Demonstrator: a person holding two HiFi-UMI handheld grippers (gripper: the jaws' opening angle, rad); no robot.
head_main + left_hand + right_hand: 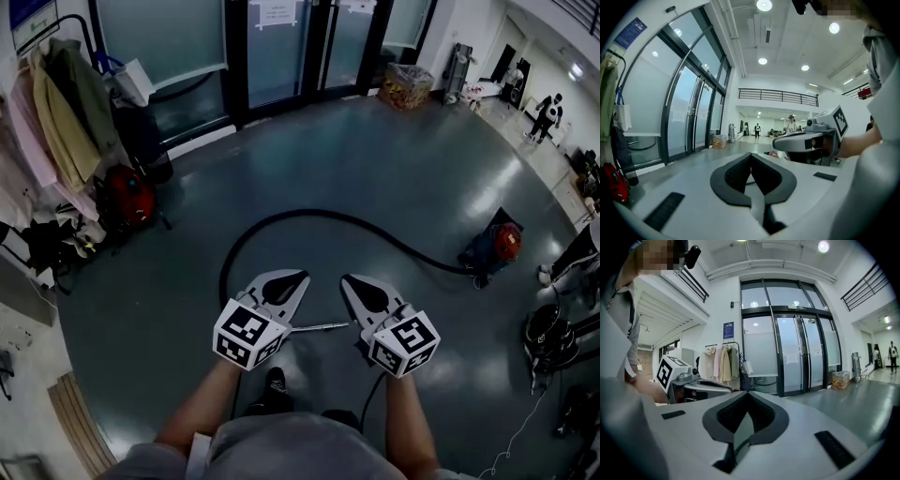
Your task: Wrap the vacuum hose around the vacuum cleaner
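Light-grey left gripper and right gripper, black pads, 2 black-and-white marker cubes, grey shirt.

Counts: two grippers, namely left gripper and right gripper; one hose; one vacuum; one red bag; three coats; one bin.

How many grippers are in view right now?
2. The left gripper is held above the grey floor just left of centre in the head view; the right gripper is beside it, apart. Both are shut and empty.
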